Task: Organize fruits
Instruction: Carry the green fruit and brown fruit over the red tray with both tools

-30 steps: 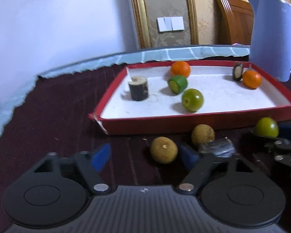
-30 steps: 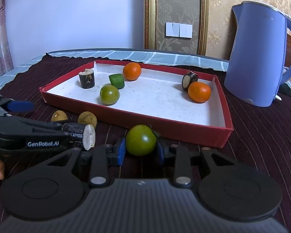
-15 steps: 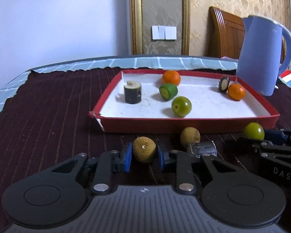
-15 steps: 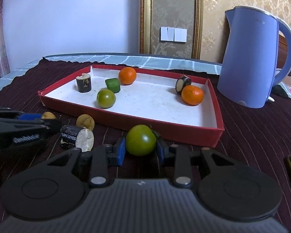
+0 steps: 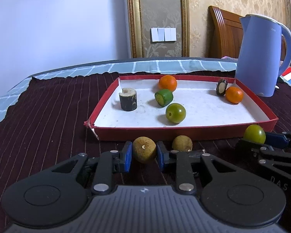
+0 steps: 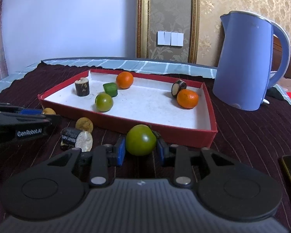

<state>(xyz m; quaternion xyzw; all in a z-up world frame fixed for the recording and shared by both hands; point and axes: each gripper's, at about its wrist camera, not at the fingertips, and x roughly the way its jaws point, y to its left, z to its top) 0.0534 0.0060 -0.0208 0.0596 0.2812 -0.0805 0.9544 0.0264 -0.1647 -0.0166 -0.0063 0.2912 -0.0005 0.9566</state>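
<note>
Jaws of left gripper (image 5: pixel 144 154) clamp brown fruit (image 5: pixel 144 152); right gripper (image 6: pixel 141 149) jaws clamp green fruit (image 6: pixel 141 140), both level before red tray (image 6: pixel 164 129).

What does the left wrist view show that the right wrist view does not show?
Only the left wrist view shows the wooden chair back and the left gripper shut on a round brown fruit. Only the right wrist view shows the whole dark cut stalk piece with a pale end and the right gripper around a round green fruit. Both show the red cardboard tray and the blue plastic kettle.
</note>
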